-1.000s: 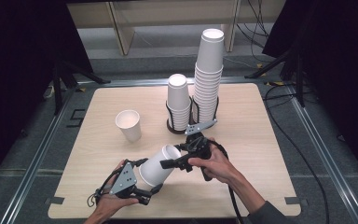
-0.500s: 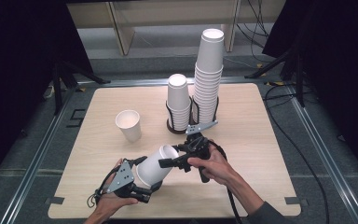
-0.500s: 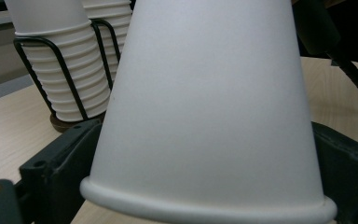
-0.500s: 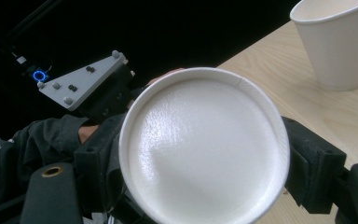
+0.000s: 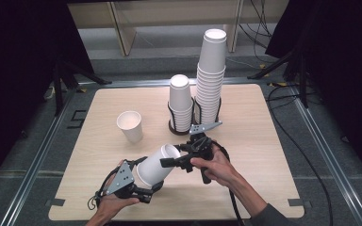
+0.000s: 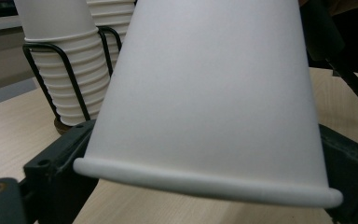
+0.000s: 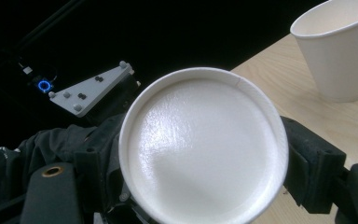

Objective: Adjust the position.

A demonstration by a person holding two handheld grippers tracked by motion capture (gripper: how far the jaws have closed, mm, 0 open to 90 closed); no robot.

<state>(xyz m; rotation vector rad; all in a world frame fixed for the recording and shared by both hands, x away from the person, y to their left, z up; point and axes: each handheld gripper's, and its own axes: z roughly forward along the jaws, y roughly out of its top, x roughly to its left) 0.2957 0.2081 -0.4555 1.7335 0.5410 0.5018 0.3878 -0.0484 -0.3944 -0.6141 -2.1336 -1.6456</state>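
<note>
Now both hand-held grippers (image 5: 158, 186) (image 5: 167, 162) clasp one paper cup (image 5: 158, 164) — jaws wide.

1. Held cup (image 5: 156, 165) lies tilted between left gripper (image 5: 143, 181) and right gripper (image 5: 169, 162);
2. Loose cup (image 5: 130, 126) stands behind-left on the table (image 5: 264, 141);
3. Two racked stacks (image 5: 181, 102) stand behind.

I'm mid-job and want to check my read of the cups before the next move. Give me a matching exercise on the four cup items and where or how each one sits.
Things:
1. nearest cup
2. lone cup
3. short stack
4. tall stack

States:
a. standing mouth up, on the left
b. lifted and tilted
c. upside down, farthest right
d. upside down, in the middle

Pairs: 1-b, 2-a, 3-d, 4-c
</note>
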